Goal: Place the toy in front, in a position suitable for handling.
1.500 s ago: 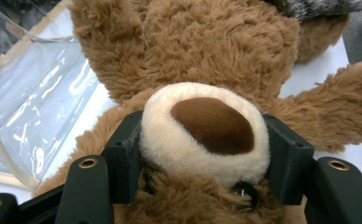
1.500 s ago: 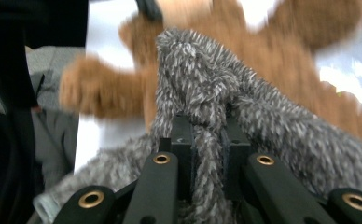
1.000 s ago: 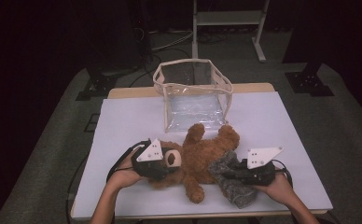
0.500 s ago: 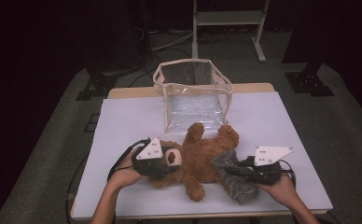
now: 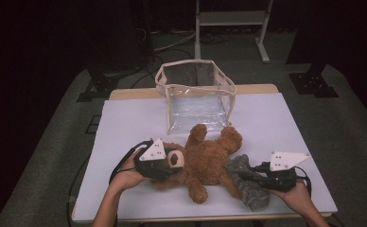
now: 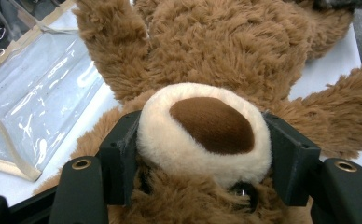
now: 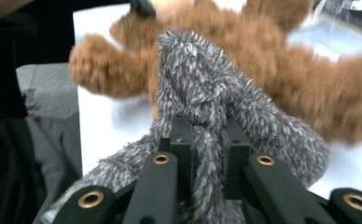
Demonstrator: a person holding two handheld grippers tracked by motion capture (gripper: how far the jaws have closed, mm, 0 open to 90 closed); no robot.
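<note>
Brown plush teddy bear [image 5: 205, 163] lies on its back on the white table [image 5: 125, 123], near the front edge, just this side of the clear plastic zip bag with beige trim [image 5: 196, 97] that stands open at the far middle.

Long axis runs left to right with a slight tilt: head at the left, legs trailing right. One arm points far, toward the bag; the other points near, toward the table edge.

Left gripper [image 6: 202, 154]: jaws about half open, pads pressing either side of the bear's cream muzzle [image 6: 205, 133]. A firm hold on the head.

Right gripper [image 7: 207, 140]: jaws nearly closed, pinching a fold of the grey shaggy fleece cloth [image 5: 250, 182], which lies at the bear's right end, partly against its leg.

Handling, as judged: bear is light, soft and squashy; the pile compresses and lets a narrow pinch slide. The muzzle is the firmest lump and takes a grip well; limbs would flop. The body will likely sag from a head hold, so a second support near the legs would help. The cloth is limp, very light, and best gathered by a bunched fold, as it is here. Nothing fragile.
</note>
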